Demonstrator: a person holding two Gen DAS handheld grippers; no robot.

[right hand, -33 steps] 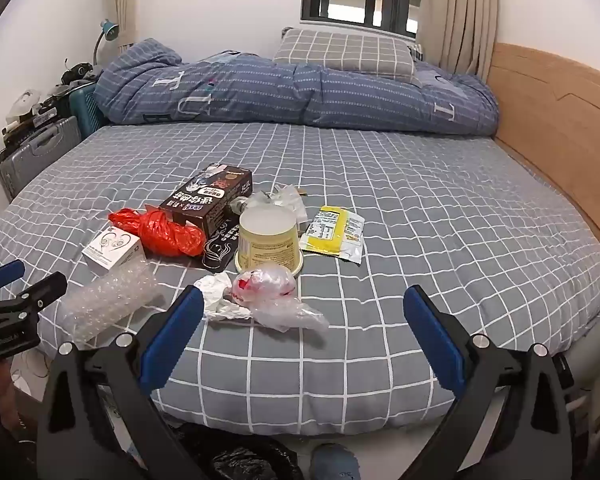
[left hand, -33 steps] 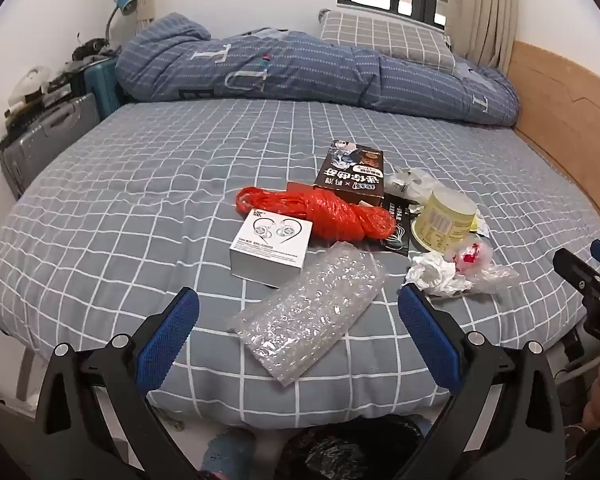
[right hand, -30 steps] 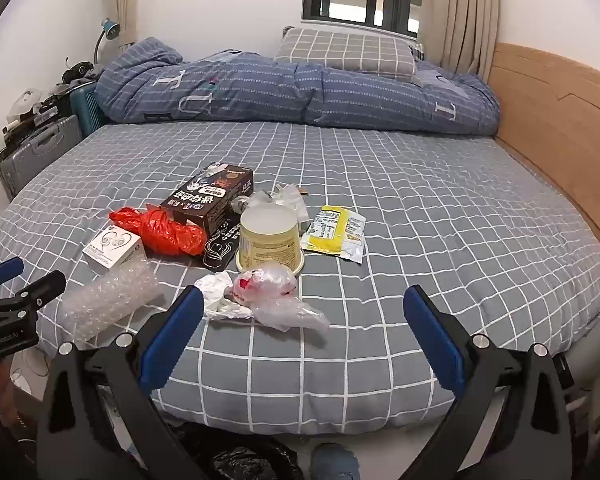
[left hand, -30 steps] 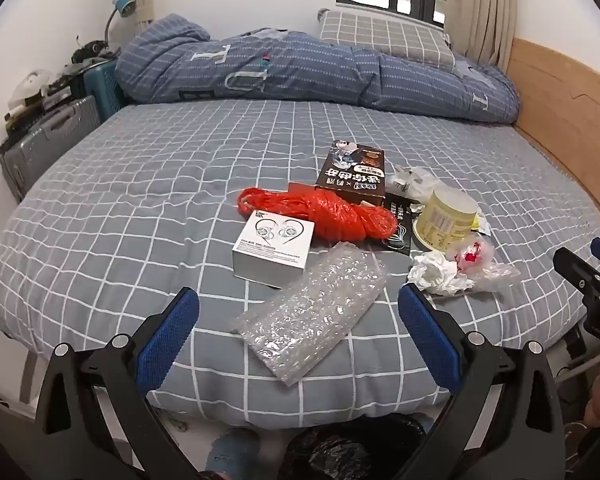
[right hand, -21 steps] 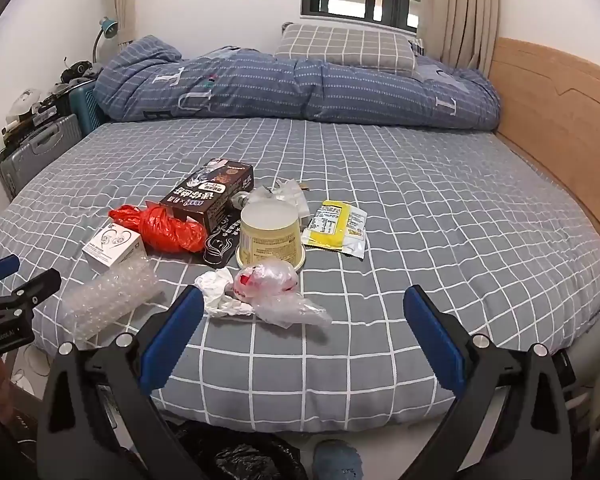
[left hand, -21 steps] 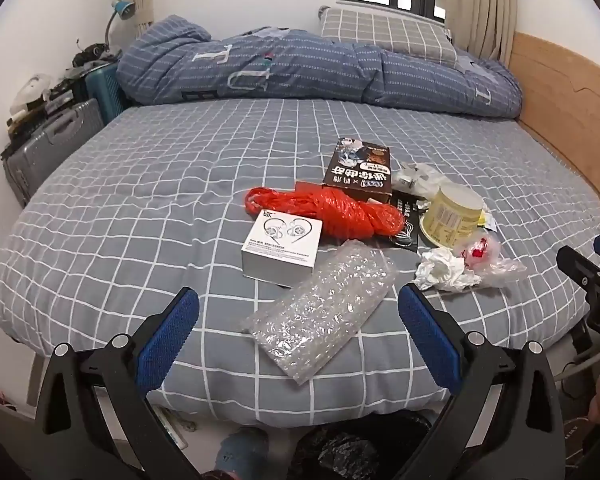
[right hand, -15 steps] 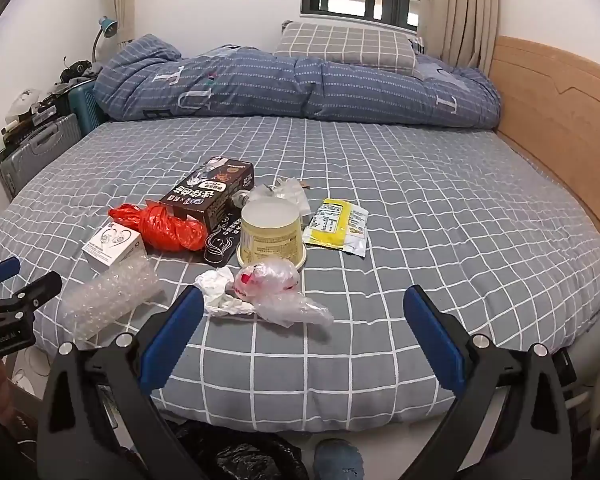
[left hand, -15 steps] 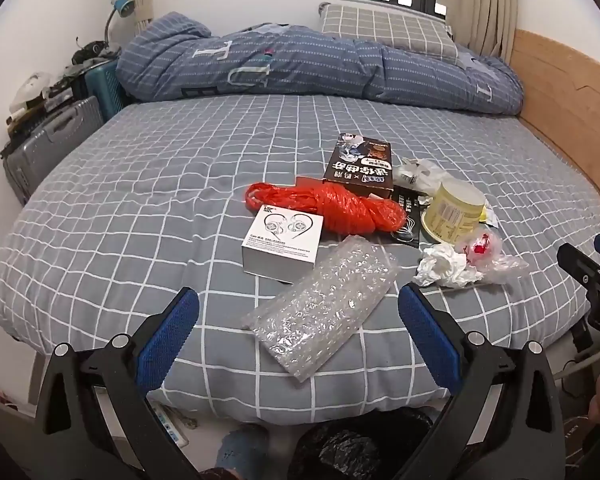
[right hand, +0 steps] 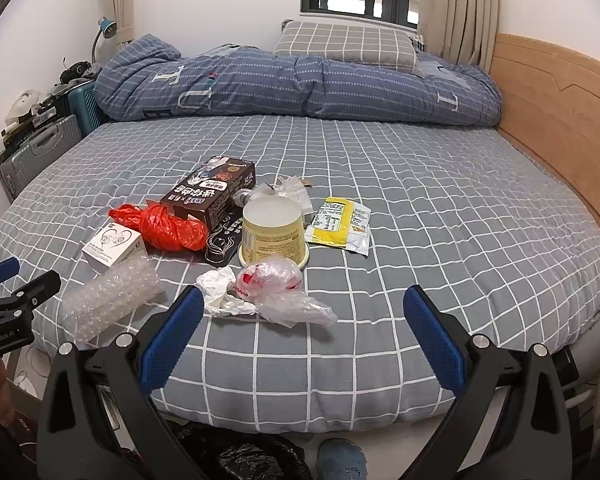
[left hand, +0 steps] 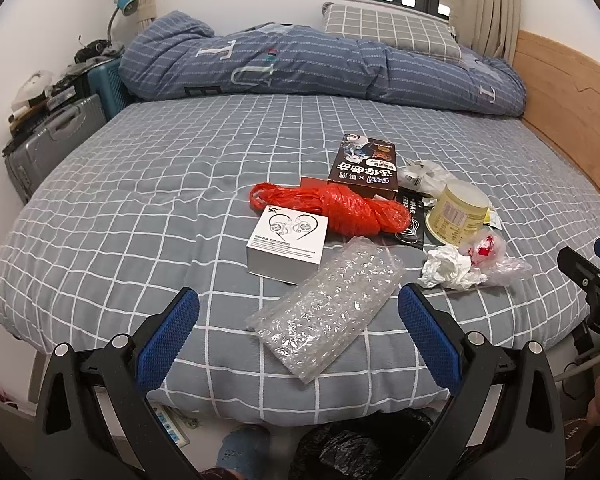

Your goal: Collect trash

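Trash lies on the grey checked bed: a bubble-wrap piece, a white earphone box, a red plastic bag, a dark carton, a yellow tub, crumpled tissue and a clear bag with red inside. A yellow packet lies right of the tub. My left gripper is open and empty, just short of the bubble wrap. My right gripper is open and empty, in front of the tissue and clear bag.
A black trash bag sits on the floor below the bed's near edge, also in the right view. A folded blue duvet and pillow lie at the far side. Suitcases stand left; a wooden headboard right.
Both grippers have edged slightly forward and up over the bed edge; the trash looks a little nearer. Nothing was taken hold of.
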